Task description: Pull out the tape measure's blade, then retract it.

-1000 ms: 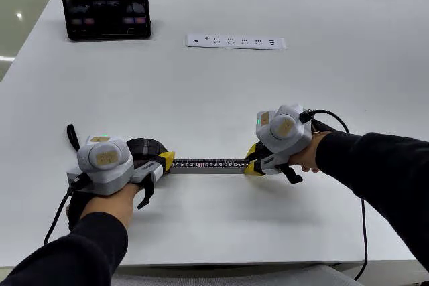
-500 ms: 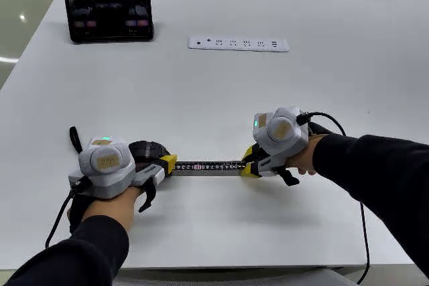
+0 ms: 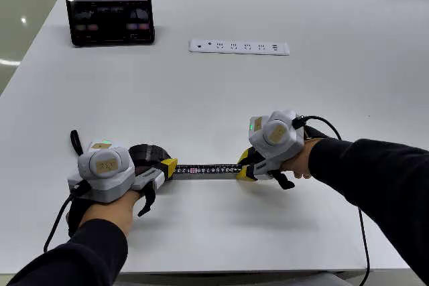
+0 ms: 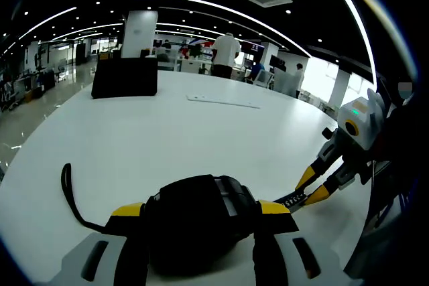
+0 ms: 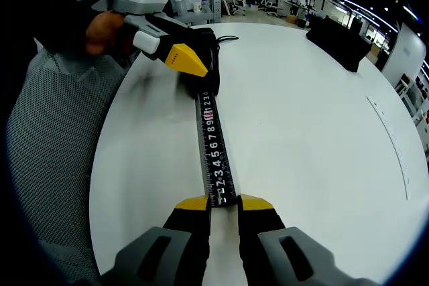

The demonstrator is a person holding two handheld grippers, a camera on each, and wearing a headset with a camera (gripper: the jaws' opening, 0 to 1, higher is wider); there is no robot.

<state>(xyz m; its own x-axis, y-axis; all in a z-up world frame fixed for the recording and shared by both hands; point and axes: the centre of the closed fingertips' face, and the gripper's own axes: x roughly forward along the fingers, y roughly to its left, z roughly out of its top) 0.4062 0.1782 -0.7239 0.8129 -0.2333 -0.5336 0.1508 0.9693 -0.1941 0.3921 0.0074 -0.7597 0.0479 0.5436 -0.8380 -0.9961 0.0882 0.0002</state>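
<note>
Surface: a white table (image 3: 214,92) is seen, matte and bare around the work.
Room: an open office hall with rows of ceiling lights is shown in the left gripper view; a person (image 4: 225,50) is seen standing far behind the table.
Count: 1 tape measure (image 3: 147,155), 1 blade (image 3: 206,168), 2 grippers, 1 tablet (image 3: 110,17), 1 power strip (image 3: 239,47).
Tape measure: the black case is laid near the table's front edge, with its blade drawn out flat to the right along the table.
Left gripper (image 3: 161,169): its jaws are closed around the case from both sides.
Right gripper (image 5: 224,203): its jaws are drawn in to a narrow gap, with the blade's end clamped between them.
Far side: the tablet is stood upright, with the power strip well apart to its right.
Change: against 1.0 s ago, the right gripper is found nearer the left one, and a shorter stretch of blade is exposed.
</note>
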